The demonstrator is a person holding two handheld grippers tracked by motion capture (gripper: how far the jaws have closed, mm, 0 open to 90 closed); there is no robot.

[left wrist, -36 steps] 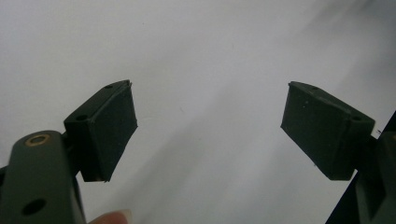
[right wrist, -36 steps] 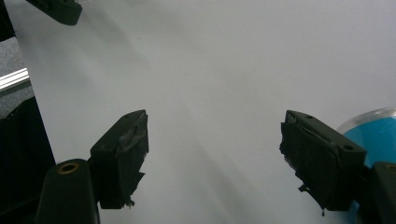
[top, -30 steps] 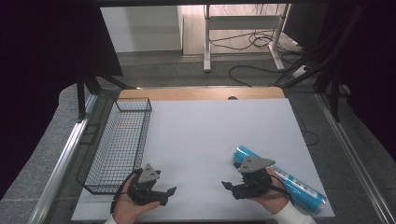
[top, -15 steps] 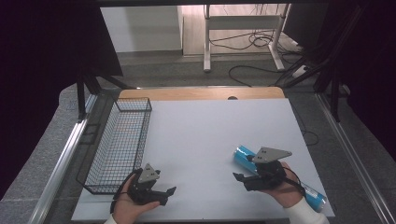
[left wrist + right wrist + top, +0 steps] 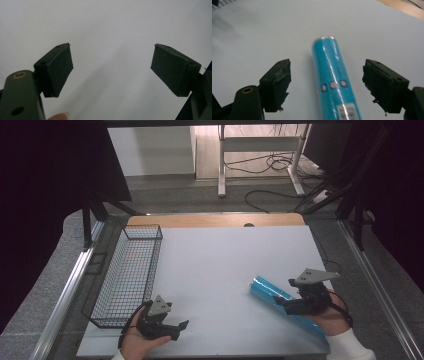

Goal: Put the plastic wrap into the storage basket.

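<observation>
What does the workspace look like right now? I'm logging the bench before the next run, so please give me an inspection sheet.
Surface: white table top, bare in the middle; a wooden strip shows at its far edge.
Job's things: blue tube lying flat at the right; wire basket at the left edge, nothing seen inside.
Clutter: nothing seen.
Grippers: left gripper open over bare table; right gripper open, jaws either side of the tube, not touching it.
Cables: several on the floor beyond the table.
Surroundings: white frame legs behind, dark panels at both sides.
</observation>
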